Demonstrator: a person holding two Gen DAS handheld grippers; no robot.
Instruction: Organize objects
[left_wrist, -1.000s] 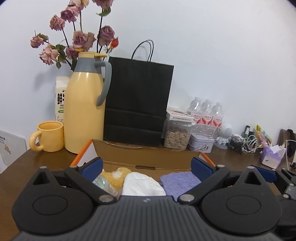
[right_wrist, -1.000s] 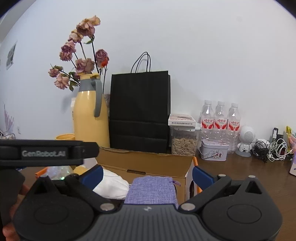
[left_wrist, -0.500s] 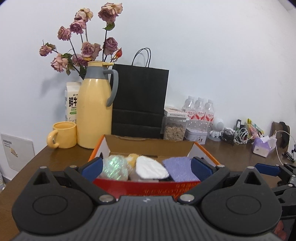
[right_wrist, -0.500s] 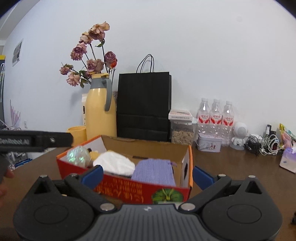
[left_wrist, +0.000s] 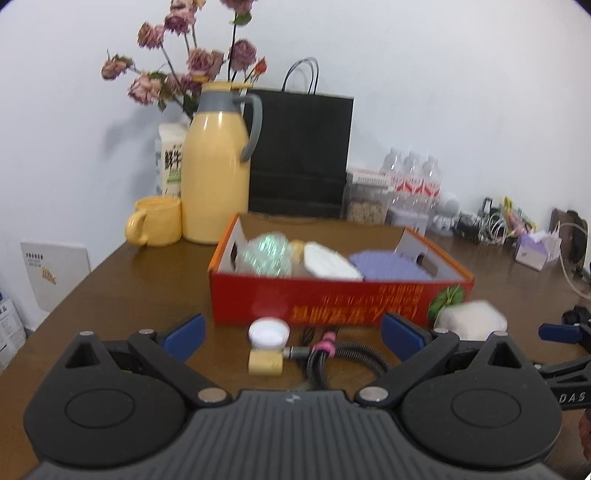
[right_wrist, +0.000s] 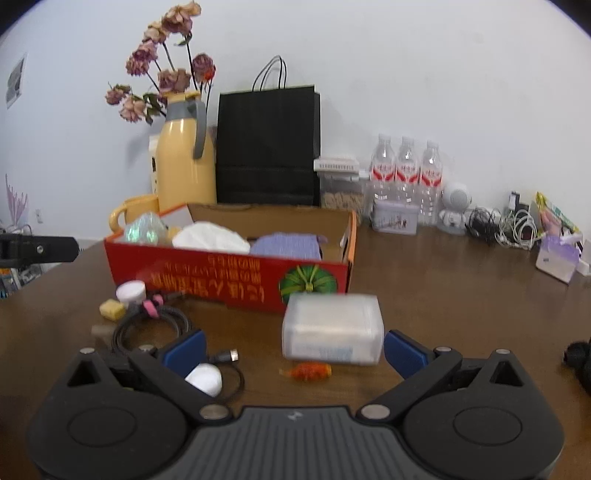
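Observation:
A red cardboard box (left_wrist: 332, 301) (right_wrist: 229, 277) sits mid-table and holds an iridescent ball (left_wrist: 267, 254), a white mask (left_wrist: 330, 264) and a purple pouch (left_wrist: 388, 266). In front of it lie a small white jar (left_wrist: 268, 332), a yellow block (left_wrist: 264, 363), a coiled black cable (right_wrist: 147, 326), a clear plastic box (right_wrist: 332, 334), a small orange toy (right_wrist: 308, 371) and a white round thing (right_wrist: 205, 378). My left gripper (left_wrist: 291, 332) is open and empty, short of the jar. My right gripper (right_wrist: 293, 349) is open and empty, with the plastic box between its fingertips' line.
A yellow thermos with dried flowers (left_wrist: 216, 177), a yellow mug (left_wrist: 155, 221), a black paper bag (left_wrist: 299, 155), a seed jar (right_wrist: 340, 188), three water bottles (right_wrist: 406, 177), a tin (right_wrist: 395, 218), tangled cables (right_wrist: 513, 225) and a tissue pack (right_wrist: 557, 258) line the back wall.
Both grippers have pulled back from over the box toward the table's near edge. The loose items in front of the box have come into view.

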